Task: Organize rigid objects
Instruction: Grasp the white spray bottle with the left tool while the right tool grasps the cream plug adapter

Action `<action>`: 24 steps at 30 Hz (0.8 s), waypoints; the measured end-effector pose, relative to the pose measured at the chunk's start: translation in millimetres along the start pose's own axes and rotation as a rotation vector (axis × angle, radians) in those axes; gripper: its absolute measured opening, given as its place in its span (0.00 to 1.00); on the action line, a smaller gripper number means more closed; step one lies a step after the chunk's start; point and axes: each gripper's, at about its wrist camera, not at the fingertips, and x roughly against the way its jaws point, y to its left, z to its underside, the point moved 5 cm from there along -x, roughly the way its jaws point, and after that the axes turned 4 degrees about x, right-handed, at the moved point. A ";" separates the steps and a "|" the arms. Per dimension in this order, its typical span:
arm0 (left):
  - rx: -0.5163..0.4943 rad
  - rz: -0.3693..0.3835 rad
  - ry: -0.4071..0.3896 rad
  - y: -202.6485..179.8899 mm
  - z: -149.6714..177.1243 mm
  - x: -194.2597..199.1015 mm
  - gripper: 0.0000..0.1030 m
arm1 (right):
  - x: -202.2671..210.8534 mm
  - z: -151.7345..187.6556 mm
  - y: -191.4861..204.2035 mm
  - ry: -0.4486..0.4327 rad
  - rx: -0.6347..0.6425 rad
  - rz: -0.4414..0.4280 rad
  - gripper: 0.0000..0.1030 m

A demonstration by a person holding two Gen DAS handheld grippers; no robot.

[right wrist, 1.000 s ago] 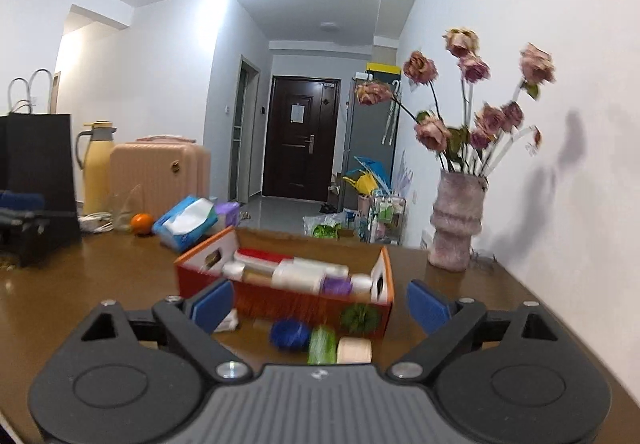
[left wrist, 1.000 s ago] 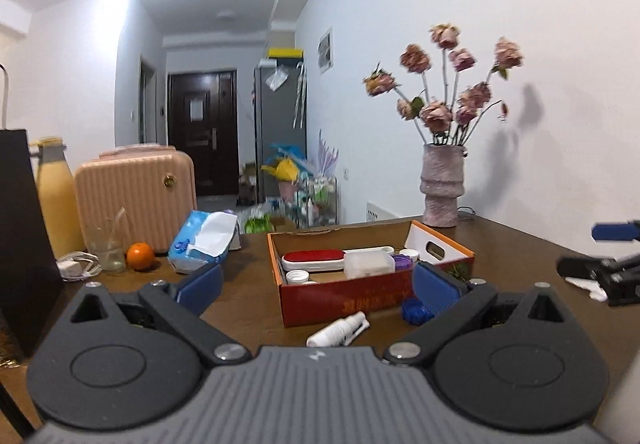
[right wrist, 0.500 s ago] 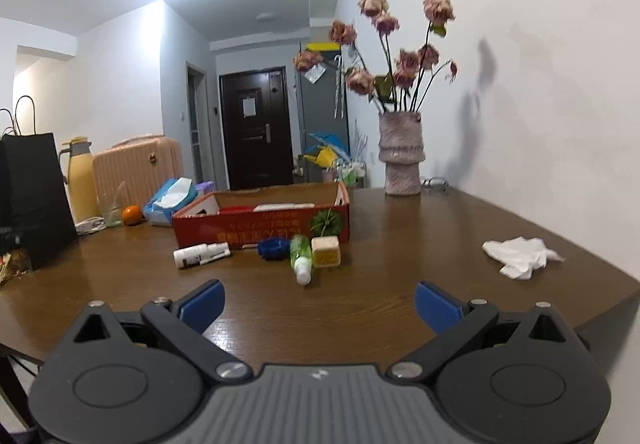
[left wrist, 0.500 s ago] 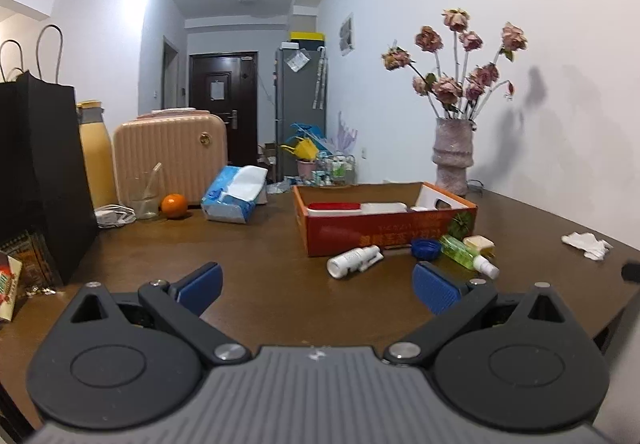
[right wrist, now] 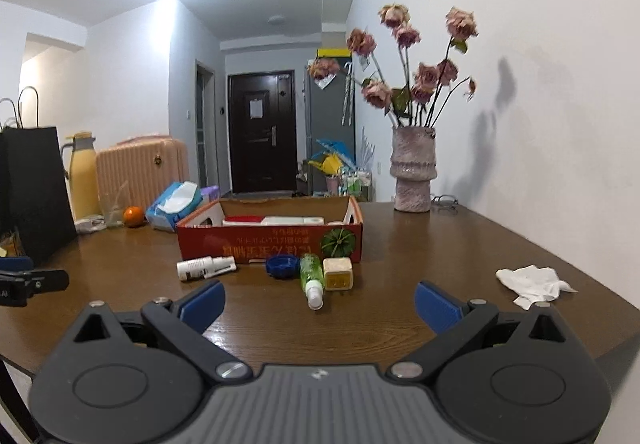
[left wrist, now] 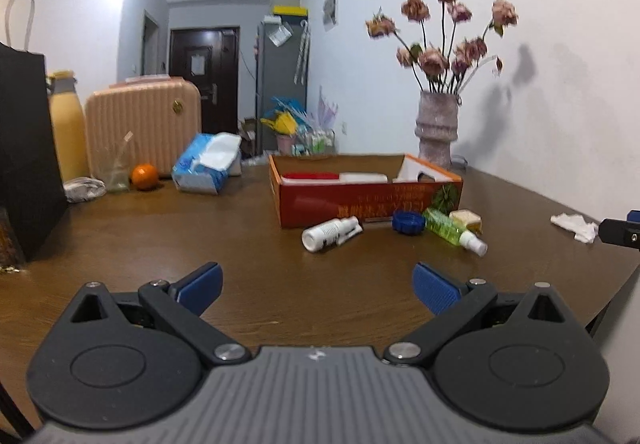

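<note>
A red cardboard box (left wrist: 360, 204) (right wrist: 272, 242) stands mid-table and holds several small items. In front of it lie a white spray bottle (left wrist: 330, 233) (right wrist: 204, 268), a blue cap (left wrist: 408, 222) (right wrist: 282, 266), a green spray bottle (left wrist: 452, 230) (right wrist: 312, 278) and a small yellow jar (left wrist: 466, 219) (right wrist: 338, 273). My left gripper (left wrist: 316, 286) is open and empty, back from these items. My right gripper (right wrist: 318, 298) is open and empty, just short of the green bottle.
A vase of dried roses (right wrist: 412, 168) stands at the back right. A crumpled tissue (right wrist: 532, 284) lies near the right edge. At the left are a black paper bag (left wrist: 24, 148), a yellow flask (left wrist: 68, 132), a pink suitcase (left wrist: 144, 124), an orange (left wrist: 144, 177) and a wipes pack (left wrist: 208, 164).
Both grippers pulled back from the box over the last second, then edged slightly forward again. Both stay open and empty. The loose items in front of the box have not moved.
</note>
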 end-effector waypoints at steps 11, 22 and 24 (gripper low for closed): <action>-0.079 0.079 0.148 -1.0 -23.1 -139.4 0.87 | -71.9 3.3 -20.9 0.141 -0.028 0.000 0.76; -0.100 0.163 0.291 13.2 -29.9 -237.9 0.64 | -189.9 -7.7 -44.3 0.216 -0.120 -0.014 0.61; -0.076 0.183 0.323 14.5 -29.7 -250.4 0.48 | -213.0 -9.4 -47.9 0.234 -0.140 -0.010 0.59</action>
